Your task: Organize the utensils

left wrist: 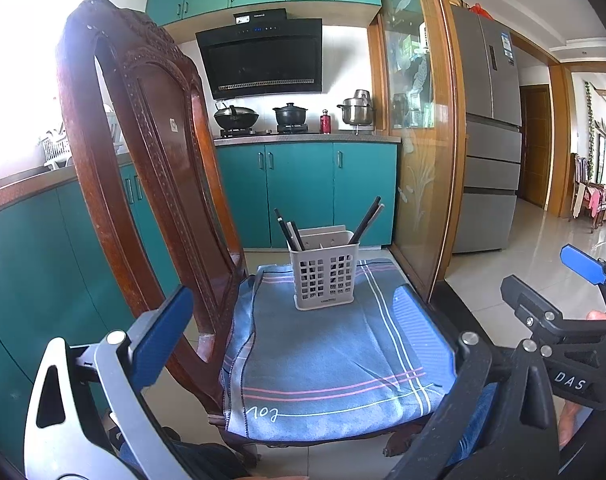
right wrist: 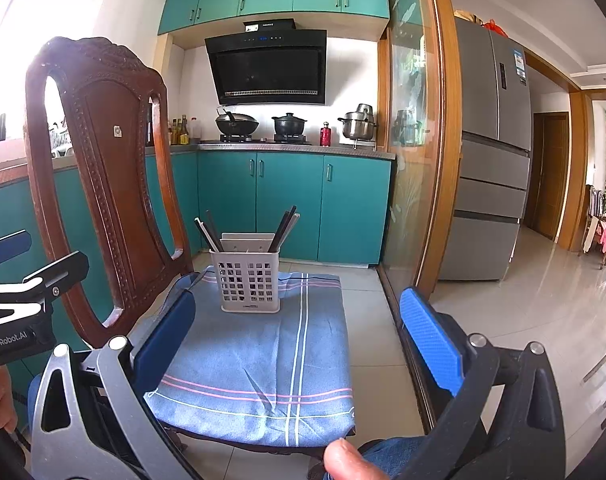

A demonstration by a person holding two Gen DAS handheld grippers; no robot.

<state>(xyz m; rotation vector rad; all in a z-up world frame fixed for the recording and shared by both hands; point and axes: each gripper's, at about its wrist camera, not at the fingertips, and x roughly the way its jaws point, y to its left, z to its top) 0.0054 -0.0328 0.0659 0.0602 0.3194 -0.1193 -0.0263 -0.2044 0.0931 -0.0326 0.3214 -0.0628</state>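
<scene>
A white perforated utensil holder (left wrist: 325, 271) (right wrist: 249, 278) stands upright on a blue cloth (left wrist: 335, 356) (right wrist: 259, 356) on a wooden chair seat. Dark chopsticks (left wrist: 367, 219) (right wrist: 283, 227) lean out of its right side, and more chopsticks (left wrist: 287, 229) (right wrist: 207, 230) lean out of its left side. My left gripper (left wrist: 295, 328) is open and empty, held back from the holder over the near part of the cloth. My right gripper (right wrist: 299, 332) is open and empty, also short of the holder. The right gripper shows at the right edge of the left wrist view (left wrist: 579, 304).
The chair's carved wooden back (left wrist: 143, 152) (right wrist: 103, 168) rises at the left. A glass sliding door (left wrist: 419, 140) (right wrist: 415, 140) stands right of the chair. Teal cabinets (left wrist: 303, 192), a stove with pots (left wrist: 263, 118) and a grey fridge (left wrist: 491, 140) lie beyond.
</scene>
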